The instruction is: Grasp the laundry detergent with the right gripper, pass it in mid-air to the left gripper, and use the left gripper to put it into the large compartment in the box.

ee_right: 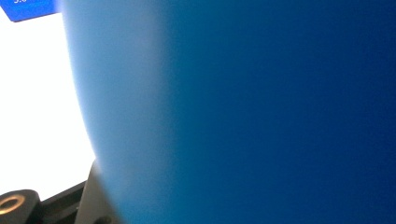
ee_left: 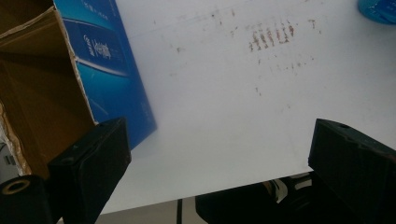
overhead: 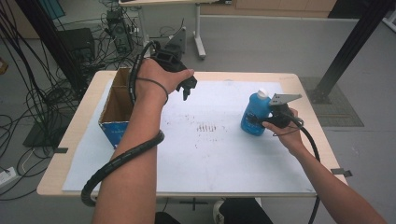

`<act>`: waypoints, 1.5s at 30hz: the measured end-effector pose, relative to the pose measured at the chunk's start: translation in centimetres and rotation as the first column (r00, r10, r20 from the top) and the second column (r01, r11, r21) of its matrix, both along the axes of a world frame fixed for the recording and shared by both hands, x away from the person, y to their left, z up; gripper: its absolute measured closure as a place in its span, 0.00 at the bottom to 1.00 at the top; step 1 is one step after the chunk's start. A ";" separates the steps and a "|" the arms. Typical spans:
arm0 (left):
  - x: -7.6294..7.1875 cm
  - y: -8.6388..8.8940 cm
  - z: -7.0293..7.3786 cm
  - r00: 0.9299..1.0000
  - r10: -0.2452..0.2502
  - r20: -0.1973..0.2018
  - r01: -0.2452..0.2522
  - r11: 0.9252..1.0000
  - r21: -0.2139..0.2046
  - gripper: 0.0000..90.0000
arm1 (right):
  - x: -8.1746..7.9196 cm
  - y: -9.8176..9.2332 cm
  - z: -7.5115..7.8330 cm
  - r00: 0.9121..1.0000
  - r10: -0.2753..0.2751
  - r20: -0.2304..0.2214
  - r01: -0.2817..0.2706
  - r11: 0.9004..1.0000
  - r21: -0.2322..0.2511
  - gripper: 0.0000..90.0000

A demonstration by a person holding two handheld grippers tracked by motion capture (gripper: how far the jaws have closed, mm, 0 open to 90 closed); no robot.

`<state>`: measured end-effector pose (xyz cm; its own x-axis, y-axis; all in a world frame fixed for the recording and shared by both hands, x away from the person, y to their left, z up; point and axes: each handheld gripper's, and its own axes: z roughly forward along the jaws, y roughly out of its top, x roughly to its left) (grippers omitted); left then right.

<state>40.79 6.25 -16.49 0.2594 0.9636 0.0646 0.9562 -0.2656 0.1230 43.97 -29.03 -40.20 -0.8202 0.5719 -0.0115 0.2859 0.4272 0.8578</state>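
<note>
High view: blue bottle with a white cap stood upright at right of centre on the white sheet. The right gripper was closed on its lower body from the right, seemingly to lift it. The left gripper hung above the sheet's upper left, beside the open cardboard box, likely the bottle's destination.

Left gripper view: 2 black jaws stood wide apart, holding nothing; box at upper left.

Right gripper view: bottle wall pressed close against the lens, consistent with a firm grip.
</note>
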 end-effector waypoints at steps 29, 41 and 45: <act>-0.1 -0.2 0.0 1.000 -0.002 0.000 0.002 1.000 0.009 0.07 | 0.0 -0.1 -0.1 1.000 -0.005 0.000 0.005 1.000 0.011 0.47; -0.1 -0.3 0.1 1.000 -0.001 0.003 0.001 1.000 0.010 0.07 | 0.0 -0.1 -0.1 1.000 -0.006 -0.004 0.006 1.000 0.015 0.47; -0.1 -0.3 0.1 1.000 0.000 0.002 0.000 1.000 0.011 0.07 | 0.0 -0.1 -0.1 1.000 -0.004 -0.007 0.004 1.000 0.017 0.48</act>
